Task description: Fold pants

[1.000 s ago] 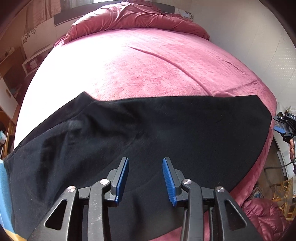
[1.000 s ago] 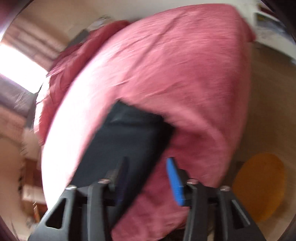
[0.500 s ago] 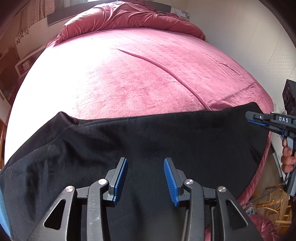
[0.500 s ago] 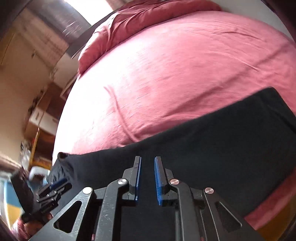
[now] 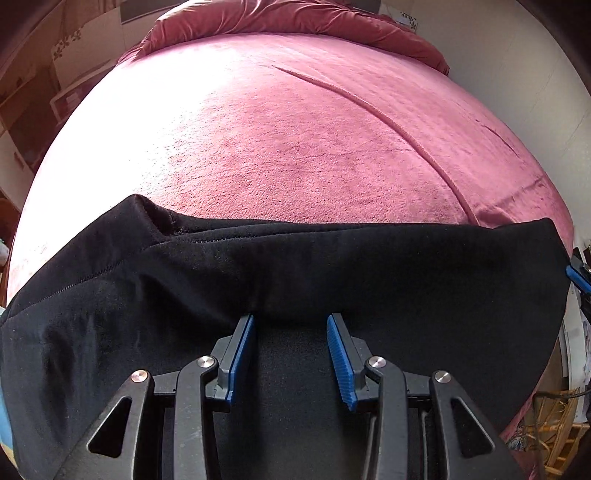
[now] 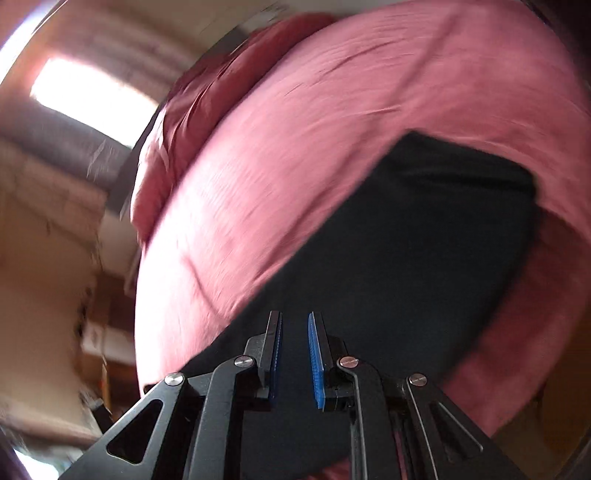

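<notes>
Black pants (image 5: 332, 266) lie flat across the near side of a pink bed (image 5: 295, 129), one long edge toward the pillows. My left gripper (image 5: 290, 317) hangs low over the middle of the cloth, jaws well apart, pads pressing on nothing. At the pants' right end a blue tip of my right gripper (image 5: 576, 275) shows against the edge. The blurred right wrist view looks along the pants (image 6: 424, 240). There my right gripper (image 6: 295, 315) has its jaws nearly together, with dark cloth in the narrow gap.
A bunched pink duvet (image 5: 295, 18) lies at the head of the bed. A white wall (image 5: 517, 55) runs along the right side. Wooden furniture (image 5: 37, 110) stands to the left. A wicker piece (image 5: 554, 424) sits on the floor at the lower right.
My left gripper has moved in lower over the pants, still open. My right gripper closed its jaws at the pants' end, then swung its view sideways.
</notes>
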A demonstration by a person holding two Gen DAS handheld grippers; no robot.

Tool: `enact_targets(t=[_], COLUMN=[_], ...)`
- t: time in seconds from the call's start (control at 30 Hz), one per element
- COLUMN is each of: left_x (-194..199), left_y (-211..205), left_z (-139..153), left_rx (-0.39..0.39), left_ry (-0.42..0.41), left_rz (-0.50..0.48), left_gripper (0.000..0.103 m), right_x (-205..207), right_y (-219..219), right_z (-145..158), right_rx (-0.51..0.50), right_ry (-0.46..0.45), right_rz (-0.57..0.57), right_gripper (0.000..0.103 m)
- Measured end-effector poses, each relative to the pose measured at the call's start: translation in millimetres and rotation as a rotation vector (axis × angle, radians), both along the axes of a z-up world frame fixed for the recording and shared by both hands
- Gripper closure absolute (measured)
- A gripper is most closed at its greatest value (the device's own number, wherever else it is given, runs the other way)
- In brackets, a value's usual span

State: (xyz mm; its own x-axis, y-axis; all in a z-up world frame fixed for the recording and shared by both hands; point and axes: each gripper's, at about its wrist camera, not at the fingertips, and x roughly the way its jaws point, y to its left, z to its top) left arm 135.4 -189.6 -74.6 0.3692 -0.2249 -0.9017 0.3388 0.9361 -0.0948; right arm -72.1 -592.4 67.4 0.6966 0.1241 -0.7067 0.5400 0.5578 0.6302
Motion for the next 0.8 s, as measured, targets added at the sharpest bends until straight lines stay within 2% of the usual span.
enact_targets(t=[0.03, 0.13, 0.17, 0.3, 0.43, 0.5, 0.53, 0.57, 0.6, 0.7, 0.8], left_x=[-0.2, -0.3, -0.3, -5.4, -9.4, -12.0, -13.1, -13.7, -13.3, -11.7, -12.4], left_y=[0.6, 3.3, 1.9, 5.9, 9.9, 8.2, 7.6, 7.6, 7.3, 7.1, 7.0], left_z=[-0.4, -1.3, -1.8, 0.7, 1.3, 1.2, 0.9, 0.9, 0.7, -0.1, -0.4], left_rx=[-0.003, -0.024, -0.028, -0.033, -0.072, -0.064, -0.058, -0.055, -0.054, -0.062, -0.063], left_ry=[-0.003, -0.009, -0.011, -0.022, -0.026, -0.036, -0.041, -0.044, -0.044, -0.042, -0.045], left_rz=[0.002, 0.016, 0.021, 0.029, 0.023, 0.011, 0.008, 0.008, 0.009, 0.016, 0.017], left_gripper=[0.062, 0.062, 0.062, 0.061, 0.051, 0.049, 0.049, 0.049, 0.048, 0.048, 0.048], right_x=[-19.3, -74.8, -90.0, -113.9, -101.5, -91.2, -84.8, -84.2, -81.6, -70.5, -63.0], right_y=[-14.1, -53.4, -63.9, -83.9, -85.5, -84.6, -83.8, -83.1, -83.8, -85.2, -88.6], right_z=[-2.7, -16.1, -20.3, -35.7, -48.0, -53.0, -53.9, -54.1, -53.9, -56.2, -59.5], right_rx=[0.026, 0.120, 0.150, 0.212, 0.250, 0.261, 0.260, 0.258, 0.257, 0.252, 0.260], right_ry=[-0.007, -0.032, -0.046, -0.055, -0.077, -0.093, -0.095, -0.099, -0.103, -0.089, -0.096], right_rz=[-0.062, -0.260, -0.312, -0.387, -0.385, -0.380, -0.378, -0.378, -0.374, -0.374, -0.377], right_gripper=[0.085, 0.056, 0.056, 0.056, 0.056, 0.056, 0.057, 0.065, 0.068, 0.074, 0.075])
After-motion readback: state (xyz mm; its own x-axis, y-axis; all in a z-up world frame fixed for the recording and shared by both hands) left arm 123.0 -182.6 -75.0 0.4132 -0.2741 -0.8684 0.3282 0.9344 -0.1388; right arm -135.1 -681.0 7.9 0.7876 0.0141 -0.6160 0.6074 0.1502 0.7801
